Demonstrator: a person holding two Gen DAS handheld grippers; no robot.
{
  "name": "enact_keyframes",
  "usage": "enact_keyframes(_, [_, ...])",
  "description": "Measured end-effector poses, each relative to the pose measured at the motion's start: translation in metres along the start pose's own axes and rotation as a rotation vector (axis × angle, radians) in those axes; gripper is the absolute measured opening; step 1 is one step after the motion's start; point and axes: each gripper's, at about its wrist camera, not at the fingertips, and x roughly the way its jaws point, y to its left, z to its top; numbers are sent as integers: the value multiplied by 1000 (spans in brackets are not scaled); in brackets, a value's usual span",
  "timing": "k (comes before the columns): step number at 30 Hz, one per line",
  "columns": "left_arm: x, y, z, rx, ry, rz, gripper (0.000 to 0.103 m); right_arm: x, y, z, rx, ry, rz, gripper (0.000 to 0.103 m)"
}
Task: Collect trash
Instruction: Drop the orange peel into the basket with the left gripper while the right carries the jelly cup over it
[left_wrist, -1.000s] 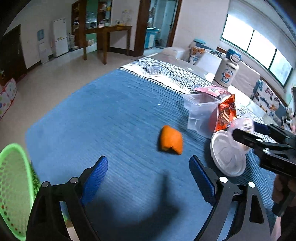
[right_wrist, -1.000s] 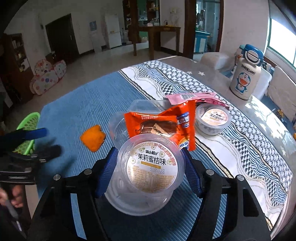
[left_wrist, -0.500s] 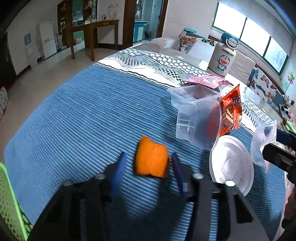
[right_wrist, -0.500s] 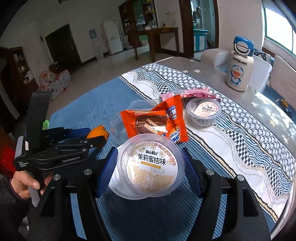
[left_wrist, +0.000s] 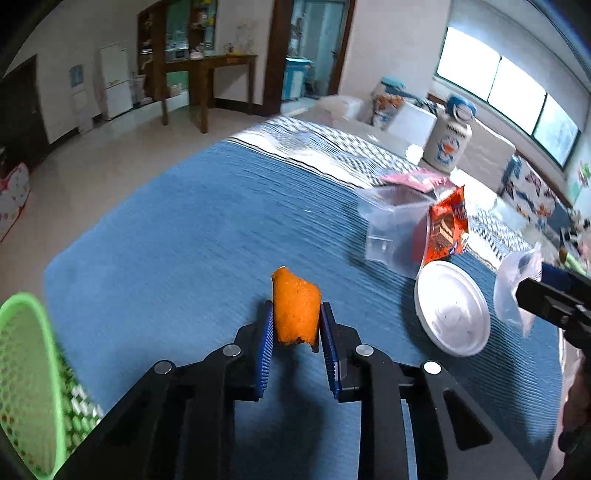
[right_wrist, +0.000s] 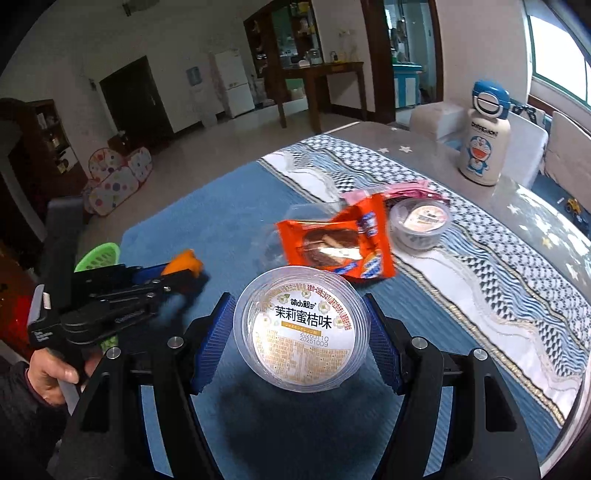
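While both tools are loaded, nothing visibly sits in the green basket (left_wrist: 26, 373). Left gripper (left_wrist: 296, 325) is clamped on the orange scrap (left_wrist: 295, 314); right gripper (right_wrist: 301, 332) pinches the labelled plastic cup (right_wrist: 301, 328). Beyond, on the blue cloth (left_wrist: 177, 236), orange wrapper (right_wrist: 343, 240), second cup (right_wrist: 421, 221) and white lid (left_wrist: 452, 306) await collection.

In the left wrist view, the peel (left_wrist: 295, 310) sits low at centre between the left gripper (left_wrist: 296, 328) pads; the basket (left_wrist: 26, 376) fills the lower left, the lid (left_wrist: 452, 308) lies right, with the clear container (left_wrist: 395, 229) and snack wrapper (left_wrist: 447, 225) above it.
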Motion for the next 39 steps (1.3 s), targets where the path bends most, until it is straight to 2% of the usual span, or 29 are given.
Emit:
enact_keyframes(6, [-57, 48, -22, -97, -62, 78, 24, -3, 30, 0, -25, -9, 44, 68])
enact_keyframes(10, [-92, 89, -38, -147, -97, 155, 24, 2, 59, 3, -60, -7, 78, 68])
enact_keyframes(16, [-123, 162, -67, -240, -88, 265, 24, 12, 104, 7, -110, 2, 137, 68])
enact_keyframes(24, [-122, 242, -104, -340, 16, 358, 24, 34, 160, 11, -165, 31, 201, 68])
enact_keyframes(30, [-111, 273, -124, -388, 68, 360, 27, 49, 194, 12, -202, 56, 230, 68])
enact_keyframes(32, [-110, 278, -130, -400, 71, 363, 32, 52, 203, 13, -209, 62, 237, 68])
enact_keyframes(34, [-111, 284, -133, -413, 68, 366, 44, 55, 209, 13, -213, 67, 245, 68])
enact_keyframes(35, [-112, 288, -135, -421, 66, 369, 47, 57, 212, 13, -215, 71, 250, 68])
enact_keyframes(39, [-118, 293, -139, -455, 49, 367, 51, 58, 229, 14, -227, 77, 269, 68])
